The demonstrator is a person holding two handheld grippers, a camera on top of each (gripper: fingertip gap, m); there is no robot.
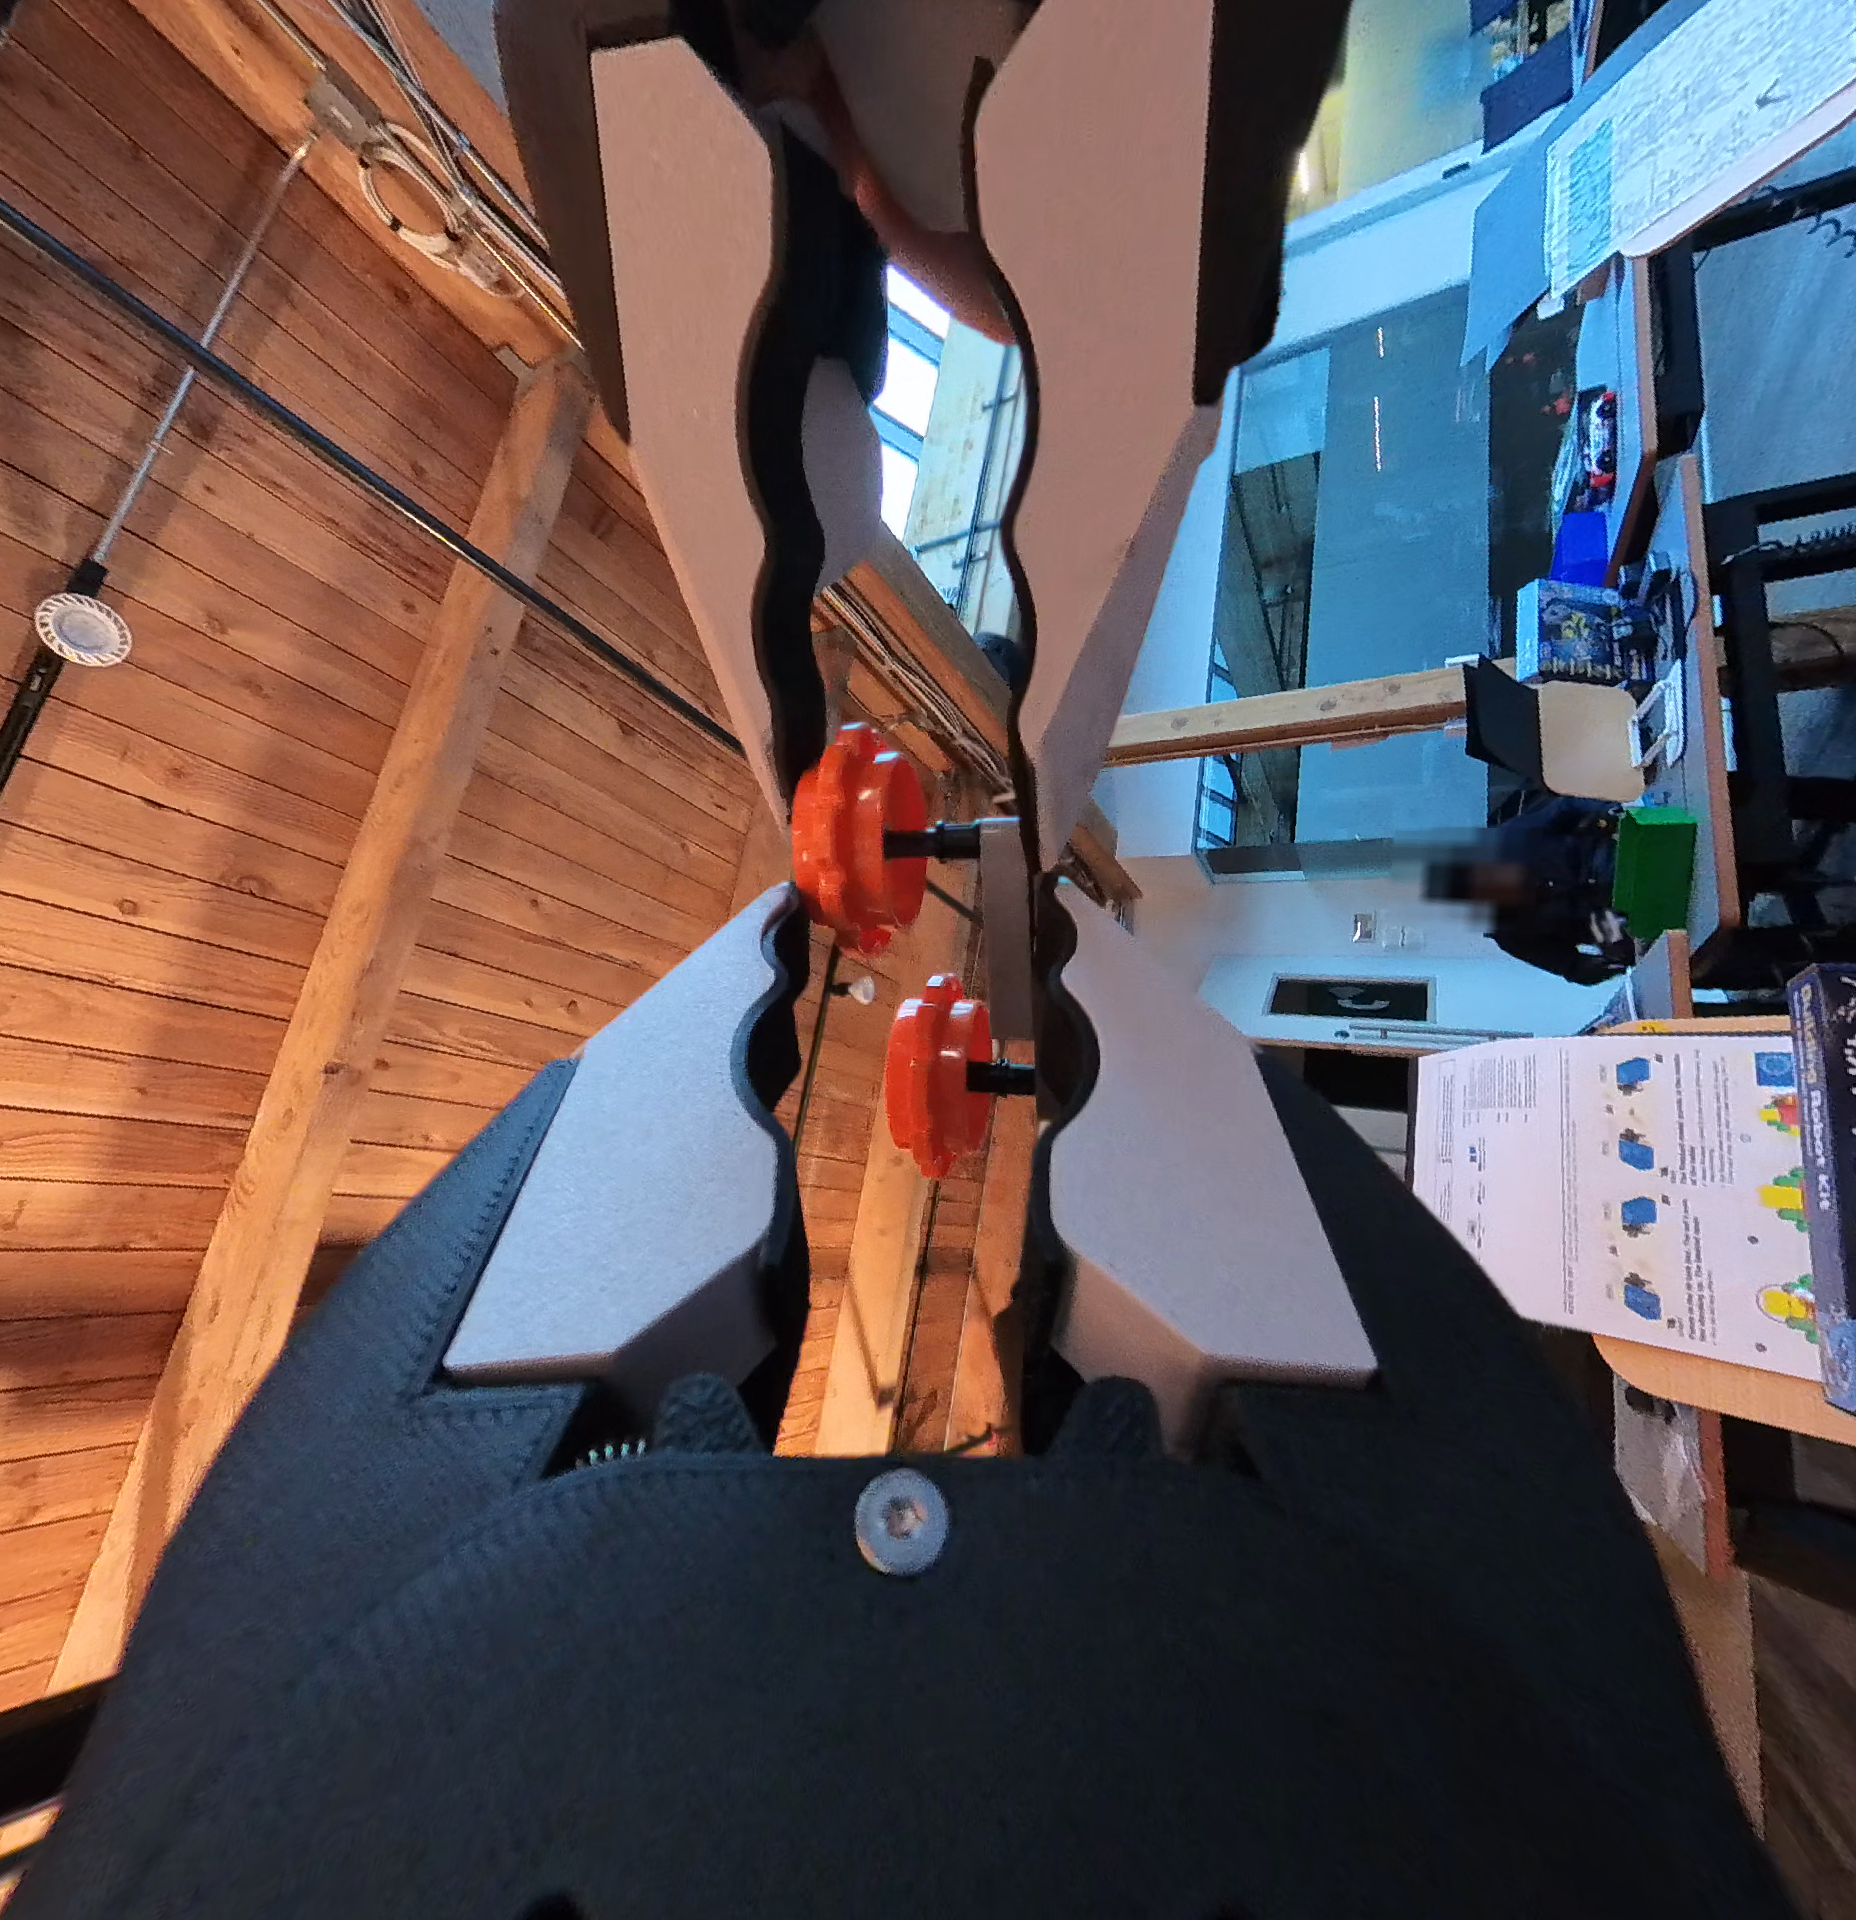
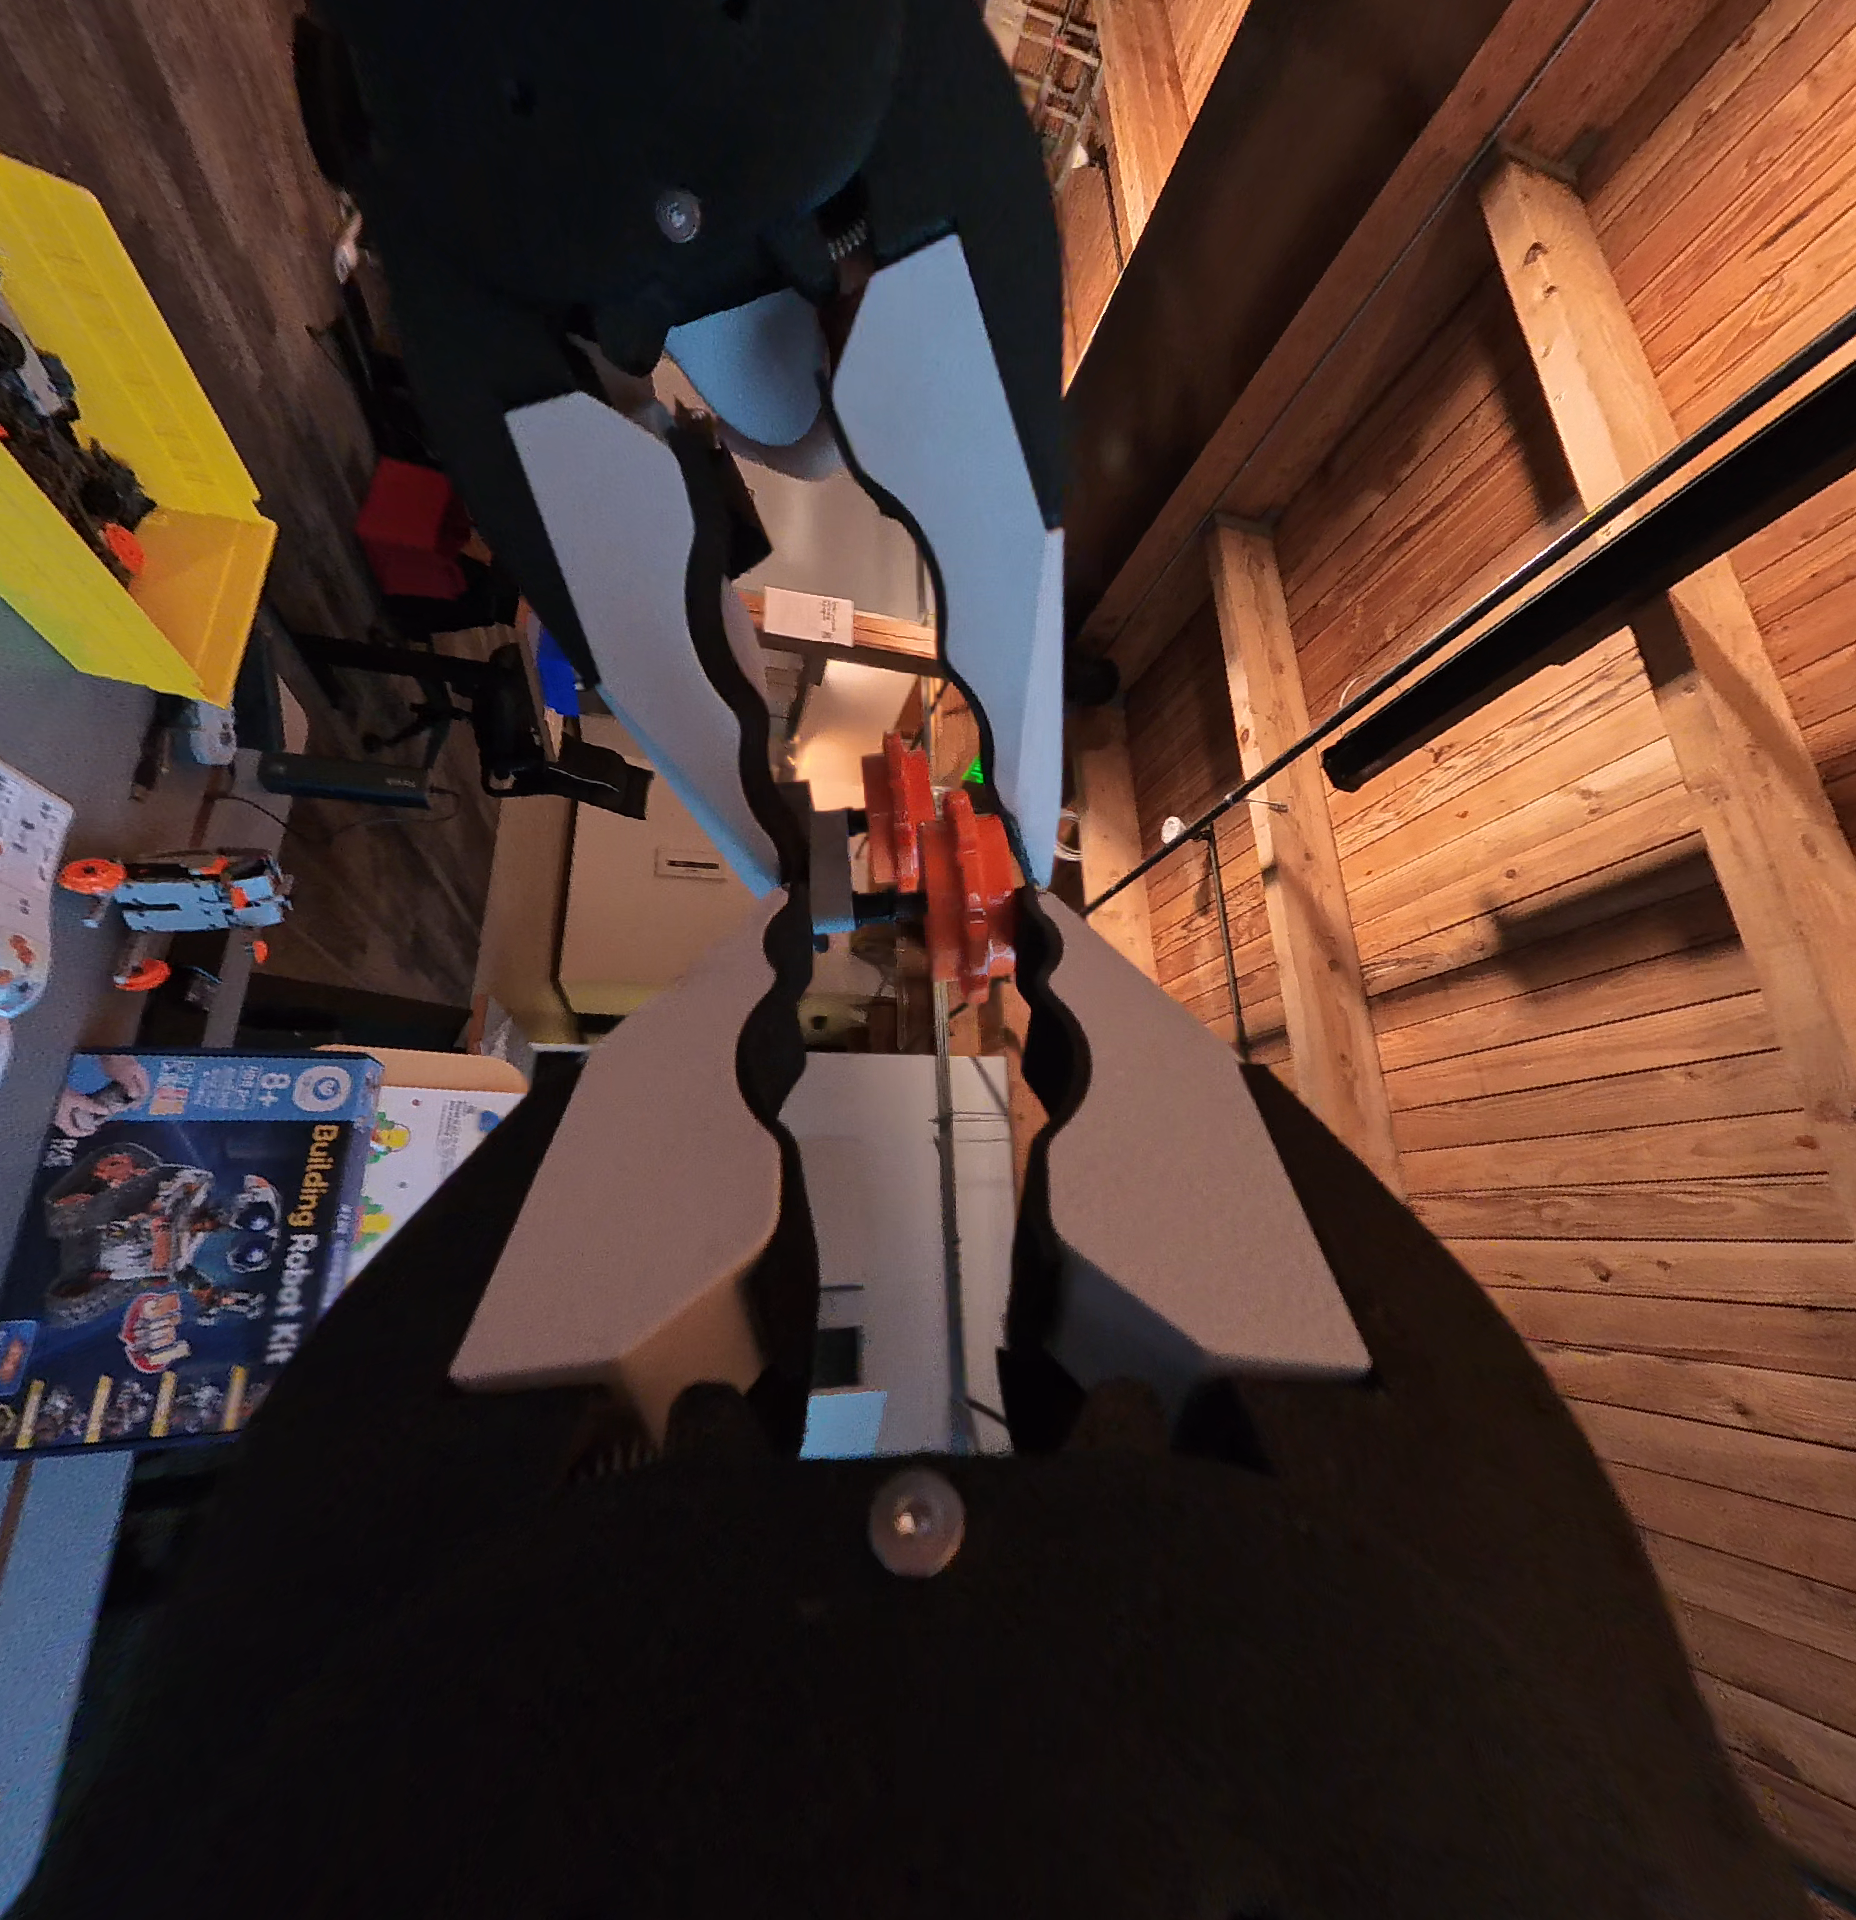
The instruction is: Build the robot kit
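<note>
Orange gear wheels (image 1: 858, 837), two in number, sit on short black axles fixed to a small grey beam (image 1: 1007, 925), and this assembly hangs in the air between the two grippers, which meet tip to tip. In the left wrist view, the left gripper (image 1: 919, 904) has its jaws set partly apart, and the grey beam lies against its right fingertip while the upper gear sits just beside its left fingertip; a firm clamp cannot be confirmed from this view. The second gear (image 1: 939, 1075) sits nearer the camera, inside the gap between the left gripper's fingers. The right gripper (image 1: 908, 769) enters from the far side, with its fingertips bracketing the upper gear and the beam. In the right wrist view, the right gripper (image 2: 903, 904) spans the assembly: the near gear (image 2: 965, 904) touches its right fingertip and the grey beam (image 2: 830, 878) touches its left fingertip, so it appears closed on the assembly. The left gripper (image 2: 908, 831) reaches in from the far side. Behind the assembly stands a wooden plank wall (image 2: 1526, 935). A toy kit box (image 2: 176, 1236) lies at the left, with a yellow bin (image 2: 93, 468) and a small built robot model (image 2: 176, 894) farther off.
</note>
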